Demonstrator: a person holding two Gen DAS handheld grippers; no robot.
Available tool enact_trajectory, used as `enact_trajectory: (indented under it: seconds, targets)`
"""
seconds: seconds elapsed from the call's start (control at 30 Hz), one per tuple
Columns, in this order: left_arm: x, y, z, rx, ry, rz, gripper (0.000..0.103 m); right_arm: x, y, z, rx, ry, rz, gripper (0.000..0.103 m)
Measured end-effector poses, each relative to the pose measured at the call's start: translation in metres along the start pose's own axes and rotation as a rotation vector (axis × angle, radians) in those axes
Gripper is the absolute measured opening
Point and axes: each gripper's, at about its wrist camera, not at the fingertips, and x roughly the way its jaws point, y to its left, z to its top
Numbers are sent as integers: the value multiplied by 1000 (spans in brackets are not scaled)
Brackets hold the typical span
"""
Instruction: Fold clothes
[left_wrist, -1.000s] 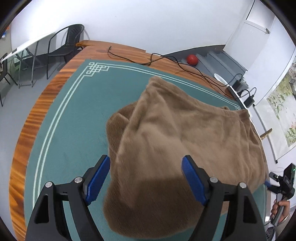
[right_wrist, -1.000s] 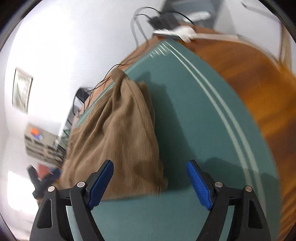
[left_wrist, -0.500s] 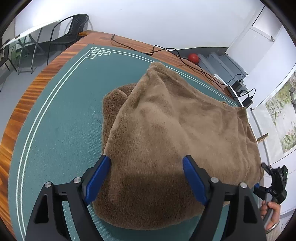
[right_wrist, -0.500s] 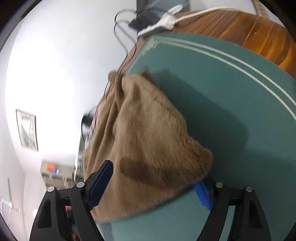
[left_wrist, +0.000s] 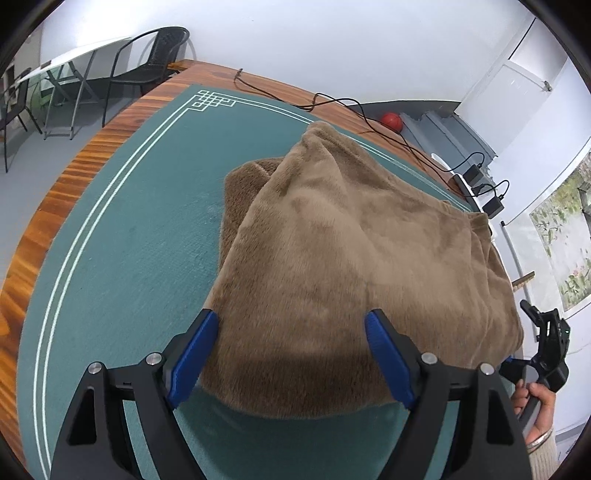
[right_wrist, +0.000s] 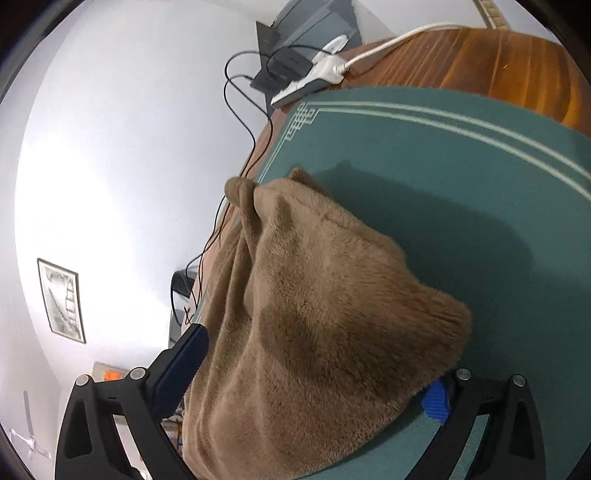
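Already straddled: brown garment (left_wrist: 354, 266) lay between spread fingers of left gripper (left_wrist: 291, 354) and right gripper (right_wrist: 314, 373), neither clenched.

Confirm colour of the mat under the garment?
Teal green mat with a double white border line and knot-pattern corner, clearest in the left wrist view.

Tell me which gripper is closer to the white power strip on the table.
Right. The right gripper straddles the brown garment at the end toward the power strip. The left gripper is open over the garment's opposite end, farther from the strip.
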Motion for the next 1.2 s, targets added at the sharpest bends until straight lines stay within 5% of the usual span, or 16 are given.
enact_trajectory:
  seconds: [0.2, 0.53, 0.6, 0.63, 0.67, 1.0, 1.2]
  targets:
    - [-15, -6, -16, -29, 3, 44, 85, 7, 12, -10, -113, -25, -24, 103]
    - [-42, -26, -54, -29, 20, 102, 85, 11, 9, -1, -97, 18, -26, 100]
    - [-45, -26, -59, -37, 22, 98, 85, 11, 8, 1, -100, 11, -47, 85]
    - [-46, -26, -62, -41, 23, 96, 85, 11, 4, 1, -90, 14, -51, 58]
    - [-47, -24, -64, -49, 26, 95, 85, 12, -2, 2, -72, 21, -51, 52]
    - [-39, -11, -57, -25, 67, 44, 85, 19, -2, -2, -40, 14, -15, 53]
    - [-24, -9, -38, 20, 86, 28, 85, 22, 11, -7, -106, -9, -72, 57]
